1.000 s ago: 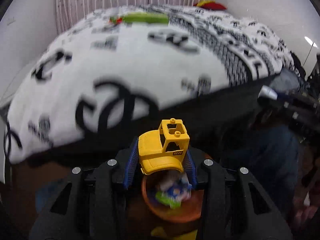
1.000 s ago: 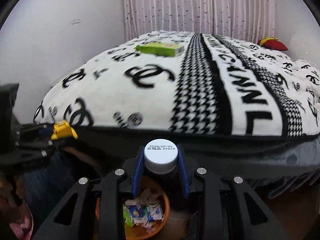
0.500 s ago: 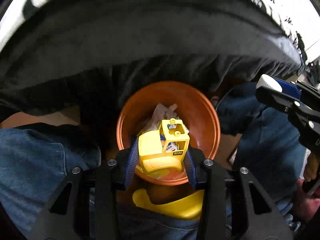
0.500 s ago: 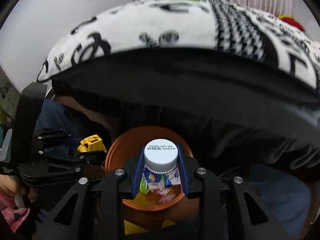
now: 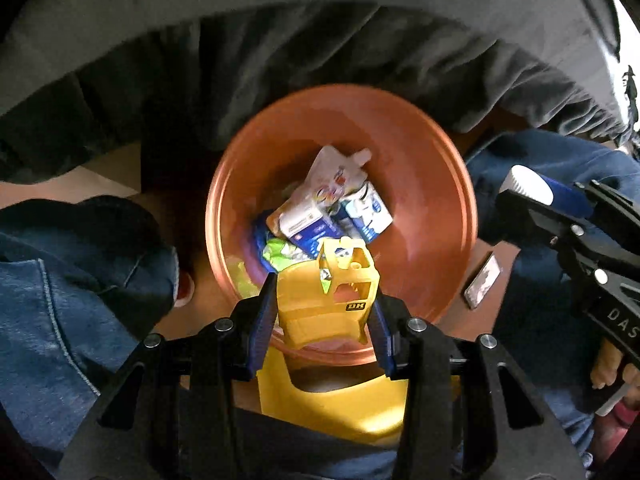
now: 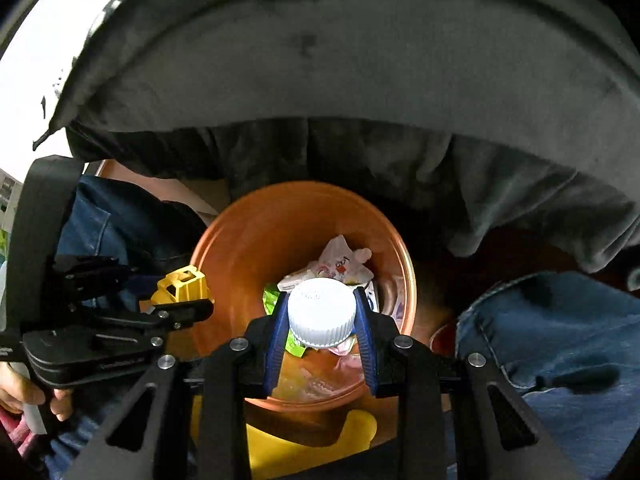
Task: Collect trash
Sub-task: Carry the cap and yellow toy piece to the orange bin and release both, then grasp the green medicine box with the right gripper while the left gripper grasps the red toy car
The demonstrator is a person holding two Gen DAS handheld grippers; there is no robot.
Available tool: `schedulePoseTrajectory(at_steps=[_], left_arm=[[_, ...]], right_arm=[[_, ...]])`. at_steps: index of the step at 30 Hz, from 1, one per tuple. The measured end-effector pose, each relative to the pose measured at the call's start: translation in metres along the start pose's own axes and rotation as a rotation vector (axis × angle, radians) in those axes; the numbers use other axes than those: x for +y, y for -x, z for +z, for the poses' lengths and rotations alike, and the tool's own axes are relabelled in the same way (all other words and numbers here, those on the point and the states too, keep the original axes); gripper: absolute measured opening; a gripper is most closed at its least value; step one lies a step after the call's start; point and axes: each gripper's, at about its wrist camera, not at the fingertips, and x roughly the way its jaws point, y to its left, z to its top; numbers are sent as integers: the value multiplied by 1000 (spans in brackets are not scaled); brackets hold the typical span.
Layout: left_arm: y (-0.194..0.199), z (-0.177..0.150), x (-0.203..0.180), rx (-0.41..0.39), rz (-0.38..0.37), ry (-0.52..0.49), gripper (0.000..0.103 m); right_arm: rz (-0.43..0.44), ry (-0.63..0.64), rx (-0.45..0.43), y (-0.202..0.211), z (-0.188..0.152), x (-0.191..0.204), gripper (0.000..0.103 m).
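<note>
Left wrist view: left gripper (image 5: 322, 316) clamps one yellow toy cab (image 5: 326, 302) by its flat sides over the orange bin (image 5: 436, 176); hollow plastic, likely light and stiff.

Right wrist view: right gripper (image 6: 320, 316) pinches one white-capped bottle (image 6: 321, 312) at the ribbed cap, above the bin; probably slippery lower down.

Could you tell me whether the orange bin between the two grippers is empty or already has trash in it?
Partly filled. The orange bin holds a spouted pouch, small cartons and green wrappers, with bare inner wall above them.
</note>
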Motion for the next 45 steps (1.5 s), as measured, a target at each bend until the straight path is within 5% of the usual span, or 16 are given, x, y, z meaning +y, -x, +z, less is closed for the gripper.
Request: schedulePoseTrajectory(at_steps=[6,10,12,28,32,36,39,42,45], left_arm=[[-6,0,0,18,40,-7,43],[-8,1,0,29,68,-10,74],[-8,1,0,30,80,-9,77],[7,1,3,-7,85,7,78],[45,1,-1,-105,84,-31,78],[103,3,-2,-251,61,-52,78],[150,5,3,-405,72,-48,88],[177,7,10,-500,83,-24,88],[195,12,21,-553,93,4,89]], right_arm=[[21,-38,18,-6,-2,-7,36],[22,-61,8,-7,0,-9,60],[13,-72,-2,-6,0,-11,64],[5,-83,-58,15,3,-19,68],[65,-15,-194,64,17,-7,68],[152,65,-410,131,42,1,84],[224,85,-517,164,75,-1,86],[195,90,-588,179,120,-5,87],[57,144,-656,182,170,1,92]])
